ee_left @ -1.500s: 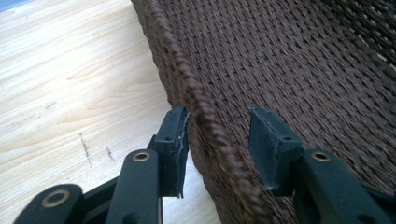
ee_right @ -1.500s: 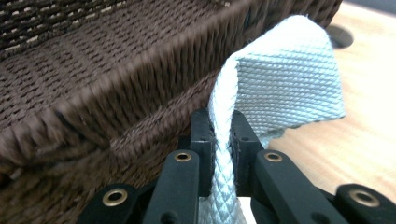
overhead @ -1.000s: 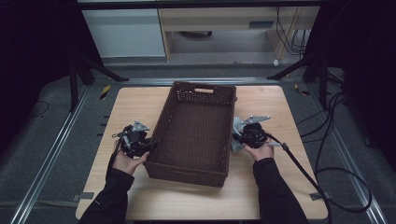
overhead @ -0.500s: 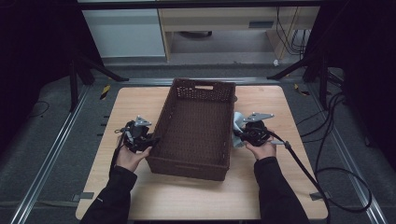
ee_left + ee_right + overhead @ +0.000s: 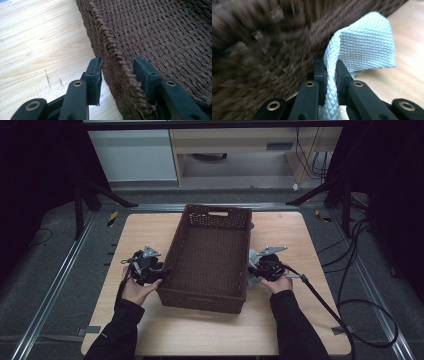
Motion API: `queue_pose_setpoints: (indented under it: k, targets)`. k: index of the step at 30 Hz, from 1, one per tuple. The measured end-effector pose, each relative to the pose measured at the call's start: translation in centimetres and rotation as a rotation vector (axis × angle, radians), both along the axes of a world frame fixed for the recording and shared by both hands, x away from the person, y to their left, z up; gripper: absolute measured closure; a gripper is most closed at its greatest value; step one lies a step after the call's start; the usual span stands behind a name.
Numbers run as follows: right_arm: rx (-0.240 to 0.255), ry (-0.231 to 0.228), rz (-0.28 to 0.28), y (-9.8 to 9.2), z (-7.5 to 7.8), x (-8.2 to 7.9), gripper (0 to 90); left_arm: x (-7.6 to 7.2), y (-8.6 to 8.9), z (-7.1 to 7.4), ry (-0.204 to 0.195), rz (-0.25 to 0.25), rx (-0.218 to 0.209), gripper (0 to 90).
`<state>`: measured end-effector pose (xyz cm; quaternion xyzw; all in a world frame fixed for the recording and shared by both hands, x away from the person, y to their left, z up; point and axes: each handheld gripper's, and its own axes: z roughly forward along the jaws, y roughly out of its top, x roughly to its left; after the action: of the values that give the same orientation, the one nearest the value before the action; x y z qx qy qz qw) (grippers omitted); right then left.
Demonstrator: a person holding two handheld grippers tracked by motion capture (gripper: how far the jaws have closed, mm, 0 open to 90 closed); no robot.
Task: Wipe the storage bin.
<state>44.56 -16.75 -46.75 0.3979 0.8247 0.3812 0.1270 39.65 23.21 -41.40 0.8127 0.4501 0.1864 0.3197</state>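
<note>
The basket (image 5: 210,255), a long brown woven tray, lies lengthwise in the middle of the table (image 5: 300,235), its handle end away from the person. Its left wall (image 5: 117,62) runs between the jaws of the left gripper (image 5: 117,68); these have just been opening and now stand apart on either side of the braided rim, one pad outside and one inside, with a gap on each side so neither presses on it. In the high view this gripper (image 5: 159,270) sits at the basket's left wall near its front corner.

The right gripper (image 5: 331,68) is clamped tight on a pale woven cloth (image 5: 367,47), which stands up folded just beside the basket's right wall. In the high view the cloth (image 5: 253,257) shows as a light patch against that wall, ahead of the right gripper (image 5: 255,270).

The right gripper view is blurred on the basket side, so whether the cloth touches the wall is hard to say.

The risks from here, as I judge them: with the left jaws loose, nothing steadies the basket, so a pull or push by the right gripper near the wall could slide or turn it. The left pads could also catch the braid as they draw off and drag the wall along. The cloth, pinched at one fold, may slip free or snag on the weave.
</note>
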Motion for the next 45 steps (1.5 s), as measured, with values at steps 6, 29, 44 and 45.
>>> queue_pose_setpoints:
  k: [6, 29, 44, 45]
  targets:
    - [0.076, -0.106, 0.002, -0.9, 3.6, -1.5, 83.6, -0.4, 0.0, 0.1, 0.008, -0.013, 0.004, 57.3]
    - [0.018, -0.011, 0.017, 0.1, -0.1, -2.9, 83.6, 0.9, -0.3, -0.2, 0.025, 0.006, -0.021, 73.1]
    - [0.047, -0.085, 0.02, 0.0, 2.4, -3.2, 83.6, 2.2, -0.2, -0.3, 0.027, 0.004, -0.026, 72.7]
    - [0.044, -0.073, 0.019, 0.0, 2.0, -3.2, 83.6, 2.2, -0.2, -0.3, 0.027, 0.004, -0.027, 72.7]
